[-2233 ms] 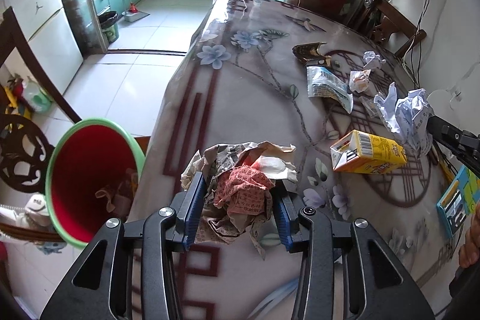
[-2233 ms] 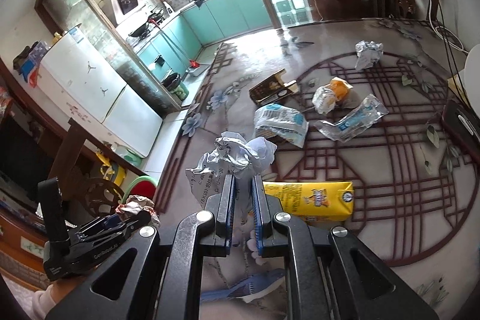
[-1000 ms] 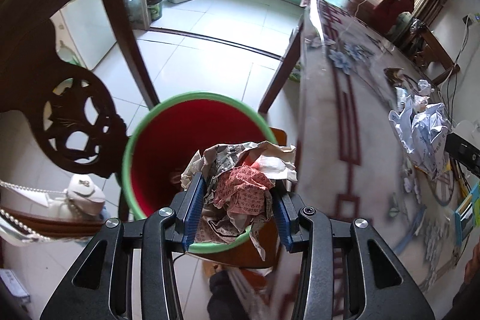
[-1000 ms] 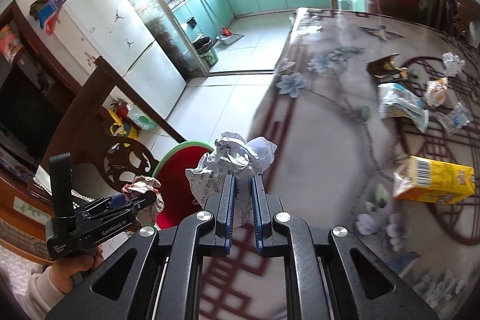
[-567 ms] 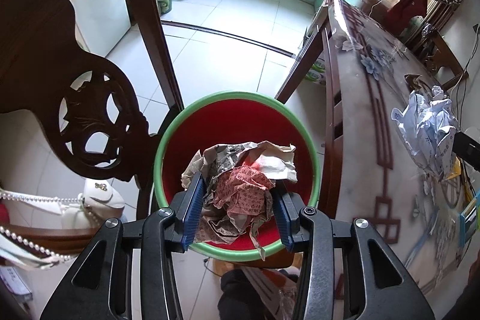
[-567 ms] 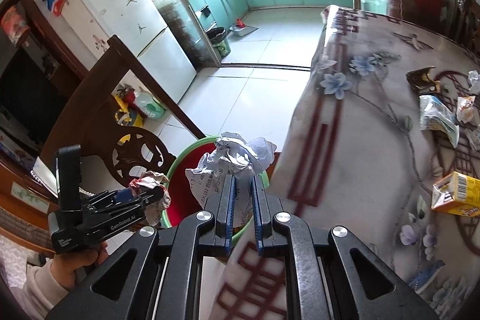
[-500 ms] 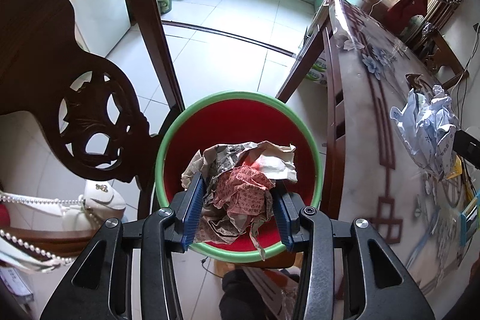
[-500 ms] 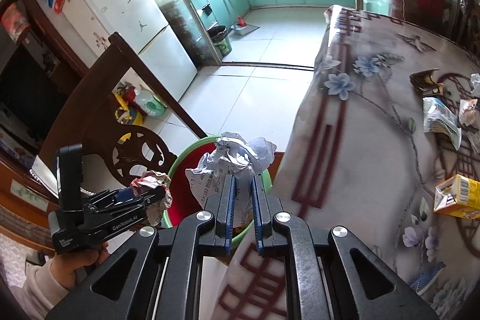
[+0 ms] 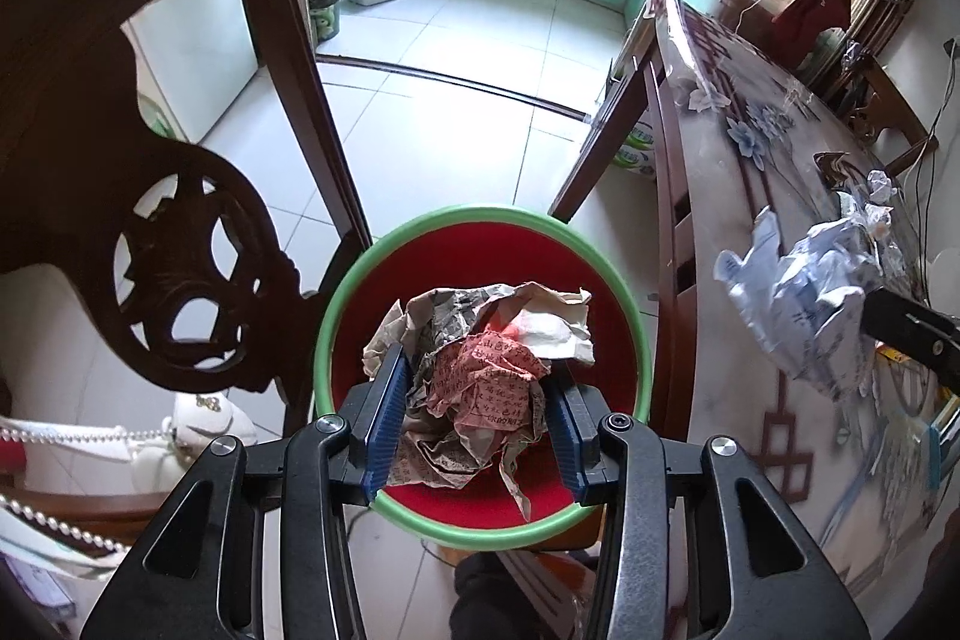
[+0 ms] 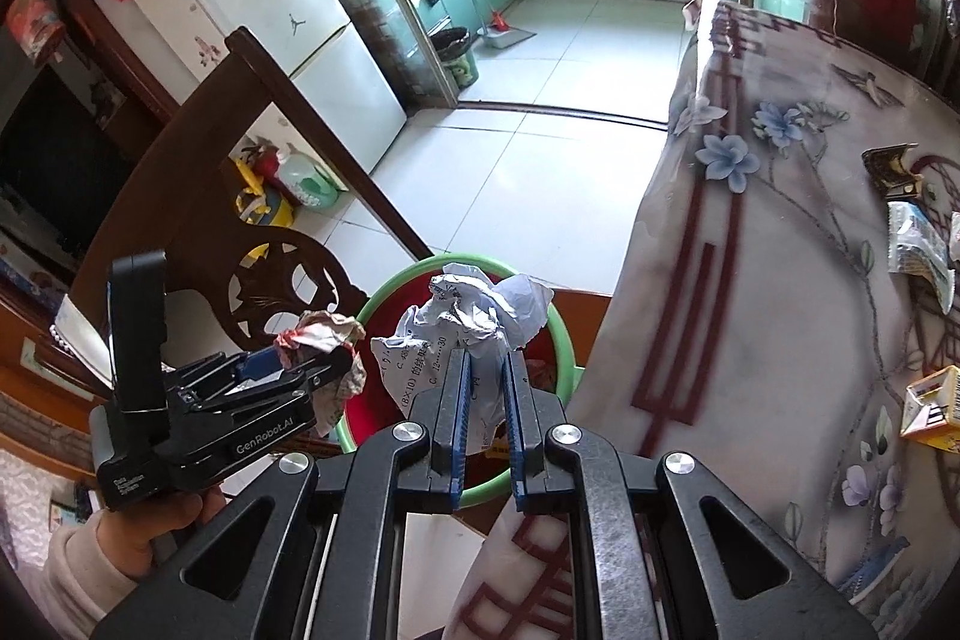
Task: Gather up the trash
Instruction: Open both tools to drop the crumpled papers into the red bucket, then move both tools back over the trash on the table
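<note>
My left gripper is shut on a crumpled wad of brown and red printed paper, held right above the mouth of a red bucket with a green rim that stands on the floor beside the table. In the right wrist view my right gripper is shut on a crumpled white paper ball, which hangs over the bucket near its table side. That view also shows the left gripper with its paper wad at the bucket's left rim. The white paper ball appears at the right of the left wrist view.
A dark carved wooden chair stands close on the bucket's left. The table with a flowered cloth lies to the right, with a yellow carton, a plastic wrapper and a dark wrapper on it. Tiled floor stretches beyond towards a kitchen.
Both grippers have moved off the table edge to above the red bucket, each still holding its paper. The left one has settled over the bucket's mouth; the right one has drifted closer.
</note>
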A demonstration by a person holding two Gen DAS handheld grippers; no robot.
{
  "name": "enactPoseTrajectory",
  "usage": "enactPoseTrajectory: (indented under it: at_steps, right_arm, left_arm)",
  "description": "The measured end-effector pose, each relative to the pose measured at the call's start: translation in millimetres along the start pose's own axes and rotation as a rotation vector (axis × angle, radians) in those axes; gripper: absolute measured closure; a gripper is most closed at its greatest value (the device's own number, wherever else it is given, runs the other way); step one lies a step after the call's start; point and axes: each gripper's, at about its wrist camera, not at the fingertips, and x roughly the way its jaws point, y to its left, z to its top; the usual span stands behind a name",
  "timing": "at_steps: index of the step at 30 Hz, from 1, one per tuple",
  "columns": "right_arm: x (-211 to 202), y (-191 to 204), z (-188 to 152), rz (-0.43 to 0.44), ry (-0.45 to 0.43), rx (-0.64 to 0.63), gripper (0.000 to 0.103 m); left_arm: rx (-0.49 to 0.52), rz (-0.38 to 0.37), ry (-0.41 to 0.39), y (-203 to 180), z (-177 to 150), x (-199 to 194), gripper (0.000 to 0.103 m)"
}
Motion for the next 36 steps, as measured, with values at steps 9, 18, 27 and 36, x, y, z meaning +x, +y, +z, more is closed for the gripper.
enactPoseTrajectory:
  at_steps: [9, 18, 27, 36]
  right_arm:
    - [9.2, 6.3, 7.6, 0.009, 0.014, -0.018, 0.094]
    - [10.3, 10.9, 10.3, 0.016, 0.015, -0.049, 0.093]
    - [6.3, 9.6, 12.9, -0.028, -0.004, -0.051, 0.073]
    - [-28.4, 1.1, 18.1, -0.114, -0.085, -0.052, 0.072]
  left_arm:
    - [-0.002, 0.016, -0.011, 4.4, 5.8, -0.6, 0.062]
    - [0.017, 0.087, -0.048, 2.8, 11.2, -7.0, 0.058]
    - [0.069, 0.203, -0.137, -8.2, 18.4, -26.7, 0.032]
    - [0.144, 0.263, -0.266, -41.5, 34.2, -80.1, 0.032]
